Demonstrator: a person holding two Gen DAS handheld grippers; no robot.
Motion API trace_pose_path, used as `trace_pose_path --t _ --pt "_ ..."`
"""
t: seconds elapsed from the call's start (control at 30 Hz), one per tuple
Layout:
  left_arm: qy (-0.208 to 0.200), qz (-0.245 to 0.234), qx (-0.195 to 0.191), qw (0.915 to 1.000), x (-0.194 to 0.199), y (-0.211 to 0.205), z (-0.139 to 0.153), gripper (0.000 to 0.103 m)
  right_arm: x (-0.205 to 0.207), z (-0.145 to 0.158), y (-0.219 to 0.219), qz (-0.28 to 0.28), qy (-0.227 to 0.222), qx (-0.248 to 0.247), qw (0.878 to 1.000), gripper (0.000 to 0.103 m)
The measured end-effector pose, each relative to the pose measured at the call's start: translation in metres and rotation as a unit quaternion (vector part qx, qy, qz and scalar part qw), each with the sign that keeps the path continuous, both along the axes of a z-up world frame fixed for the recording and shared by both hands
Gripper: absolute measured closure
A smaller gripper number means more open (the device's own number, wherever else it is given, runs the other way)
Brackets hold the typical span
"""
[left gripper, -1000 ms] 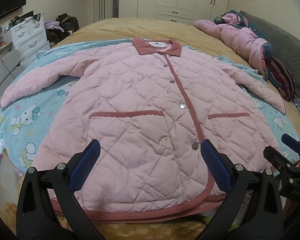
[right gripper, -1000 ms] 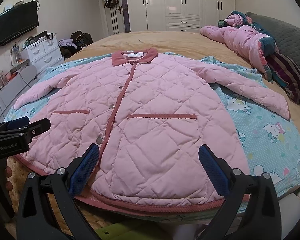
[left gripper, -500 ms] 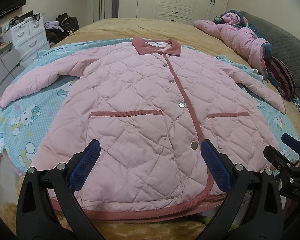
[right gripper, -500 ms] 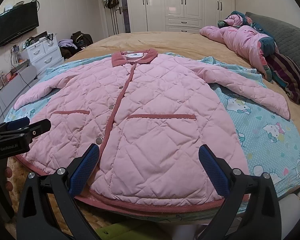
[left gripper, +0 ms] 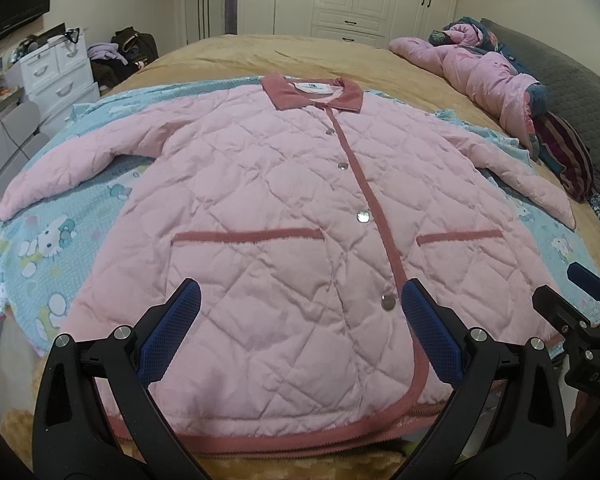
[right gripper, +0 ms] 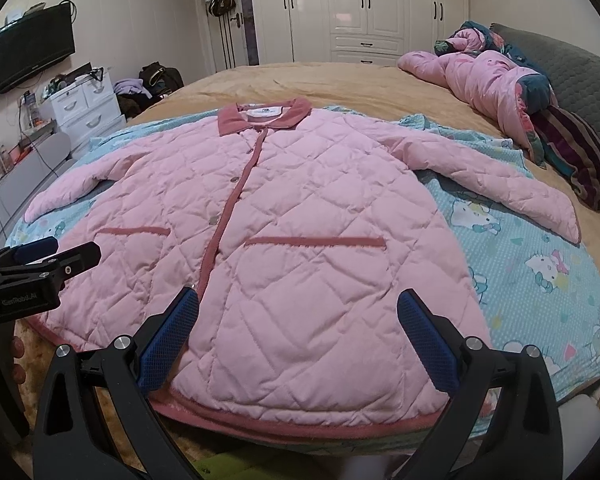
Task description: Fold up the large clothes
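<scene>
A pink quilted jacket (left gripper: pixel 268 208) with a dark pink collar lies flat and buttoned, front up, on a blue cartoon blanket (left gripper: pixel 40 240) on the bed, sleeves spread out to both sides. It also shows in the right wrist view (right gripper: pixel 300 208). My left gripper (left gripper: pixel 300 320) is open and empty, hovering over the jacket's hem near the lowest button. My right gripper (right gripper: pixel 298 324) is open and empty over the hem on the jacket's right half. Each gripper appears at the edge of the other's view.
A pile of pink and dark bedding (right gripper: pixel 500 84) and a striped pillow (right gripper: pixel 576 152) lie at the bed's right. White drawers (left gripper: pixel 56 68) and bags stand at the left. White wardrobes (right gripper: pixel 380 8) fill the back wall. A TV (right gripper: pixel 28 52) hangs at the left.
</scene>
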State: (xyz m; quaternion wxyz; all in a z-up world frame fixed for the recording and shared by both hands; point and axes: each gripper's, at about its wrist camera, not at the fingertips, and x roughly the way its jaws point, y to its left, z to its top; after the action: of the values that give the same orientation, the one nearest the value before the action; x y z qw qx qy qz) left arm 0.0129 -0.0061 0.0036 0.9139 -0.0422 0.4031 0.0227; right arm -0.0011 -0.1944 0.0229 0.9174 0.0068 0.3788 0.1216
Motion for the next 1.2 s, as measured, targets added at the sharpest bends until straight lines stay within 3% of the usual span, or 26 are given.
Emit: trace_pose_path --t 0.27,0.5,0.93,1.2 --pt "0.009 0.008 -0.012 0.9999 0.034 0.004 0.01 0.009 0.029 0.013 -0.001 0.006 -0.014 0.01 1.0 0.004" --pt "0.015 0.003 -0.018 0.9997 0.067 -0.004 0.022 0.009 0.068 0.018 -0.003 0.005 0.001 0.027 1.0 0.004" --pt "0.01 -0.018 -0.008 0.9998 0.152 -0.018 0.051 0.009 0.147 0.033 -0.043 -0.059 -0.018 0.029 0.998 0.004" --pt "0.021 -0.025 -0.021 0.9992 0.205 -0.033 0.045 0.009 0.197 0.024 -0.08 -0.106 -0.004 0.046 0.993 0.004"
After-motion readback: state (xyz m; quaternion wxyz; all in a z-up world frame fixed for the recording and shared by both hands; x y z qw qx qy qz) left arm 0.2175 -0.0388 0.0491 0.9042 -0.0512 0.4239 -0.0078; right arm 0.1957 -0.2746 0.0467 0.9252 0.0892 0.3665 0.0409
